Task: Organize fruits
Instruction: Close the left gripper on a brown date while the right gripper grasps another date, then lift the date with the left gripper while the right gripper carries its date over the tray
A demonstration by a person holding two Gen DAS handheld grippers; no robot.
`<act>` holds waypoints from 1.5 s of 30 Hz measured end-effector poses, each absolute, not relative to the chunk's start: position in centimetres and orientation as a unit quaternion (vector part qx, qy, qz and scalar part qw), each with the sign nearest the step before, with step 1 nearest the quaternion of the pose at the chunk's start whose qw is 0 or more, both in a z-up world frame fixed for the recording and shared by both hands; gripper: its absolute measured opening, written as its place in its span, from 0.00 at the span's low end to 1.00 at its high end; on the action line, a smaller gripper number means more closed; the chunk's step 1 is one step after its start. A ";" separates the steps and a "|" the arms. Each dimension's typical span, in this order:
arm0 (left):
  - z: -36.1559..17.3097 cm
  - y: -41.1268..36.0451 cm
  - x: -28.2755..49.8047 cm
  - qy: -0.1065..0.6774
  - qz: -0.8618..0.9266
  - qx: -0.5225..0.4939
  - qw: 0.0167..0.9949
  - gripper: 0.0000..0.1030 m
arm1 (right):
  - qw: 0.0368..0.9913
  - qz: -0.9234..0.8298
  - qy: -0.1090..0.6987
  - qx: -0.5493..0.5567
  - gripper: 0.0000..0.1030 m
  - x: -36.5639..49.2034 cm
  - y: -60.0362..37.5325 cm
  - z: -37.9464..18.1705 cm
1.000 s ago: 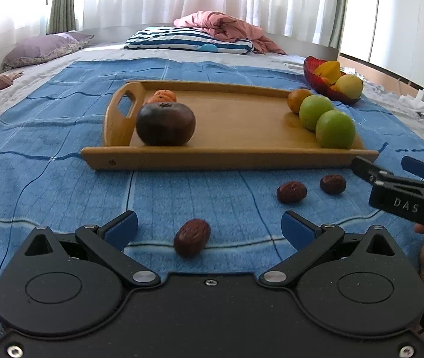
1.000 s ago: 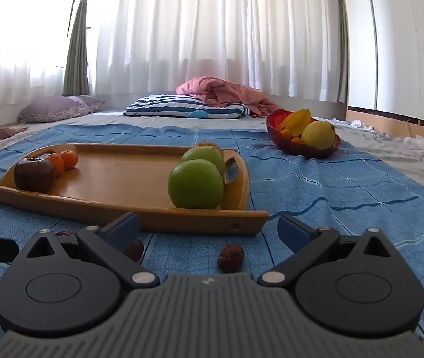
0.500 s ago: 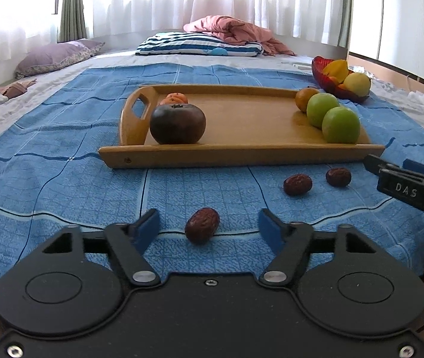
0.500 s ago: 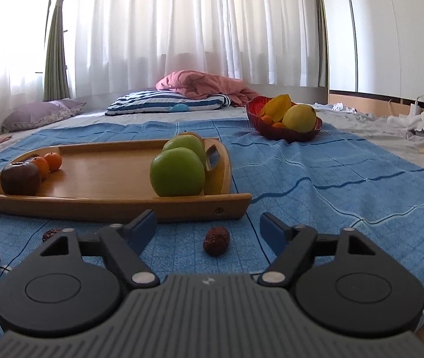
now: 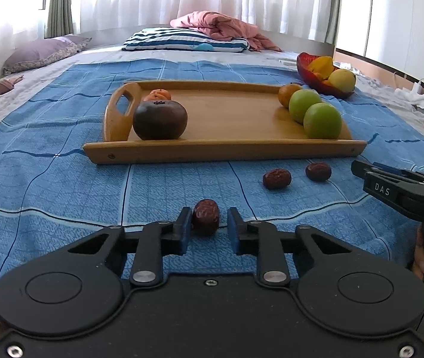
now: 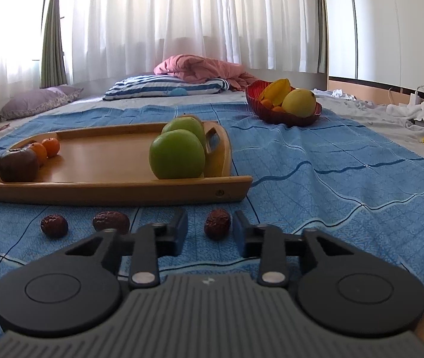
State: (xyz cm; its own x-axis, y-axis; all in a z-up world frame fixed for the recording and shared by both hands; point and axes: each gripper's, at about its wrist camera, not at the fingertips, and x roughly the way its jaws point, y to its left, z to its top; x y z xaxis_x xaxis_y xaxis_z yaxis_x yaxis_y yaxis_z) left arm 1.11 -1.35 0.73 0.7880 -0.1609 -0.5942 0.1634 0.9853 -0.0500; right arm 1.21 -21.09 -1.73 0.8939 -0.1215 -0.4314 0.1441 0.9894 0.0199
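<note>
A wooden tray on the blue blanket holds a dark purple fruit, small oranges and two green apples. Several red dates lie on the blanket in front of it. My left gripper is half closed around one date; its left pad touches it, a gap shows on the right. My right gripper is half closed around another date, with gaps on both sides. The right gripper also shows in the left wrist view. Two more dates lie between them.
A red bowl with yellow and orange fruit stands at the back right. A striped pillow, a pink blanket and a purple pillow lie at the far end. White cloth and cables lie right.
Both grippers have narrowed from wide open to half closed and moved forward, each bringing a date between its fingers.
</note>
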 end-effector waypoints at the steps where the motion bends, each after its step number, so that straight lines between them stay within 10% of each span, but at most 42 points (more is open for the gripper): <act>1: 0.7 -1.3 1.2 0.314 -0.085 0.001 0.945 0.19 | 0.972 -0.070 0.222 0.025 0.29 1.3 -21.1 -1.7; 45: 5.9 0.7 6.6 0.267 -0.075 -0.040 0.960 0.18 | 0.979 0.004 0.193 0.060 0.21 5.1 -18.7 3.5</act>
State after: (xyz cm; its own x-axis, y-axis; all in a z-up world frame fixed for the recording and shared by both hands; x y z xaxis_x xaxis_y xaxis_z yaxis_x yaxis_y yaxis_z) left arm 6.59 0.69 5.90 0.8461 -0.1644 -0.5070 0.1222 0.9857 -0.1158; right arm 5.11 -18.73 3.51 0.9256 0.0317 -0.3772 0.0145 0.9928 0.1190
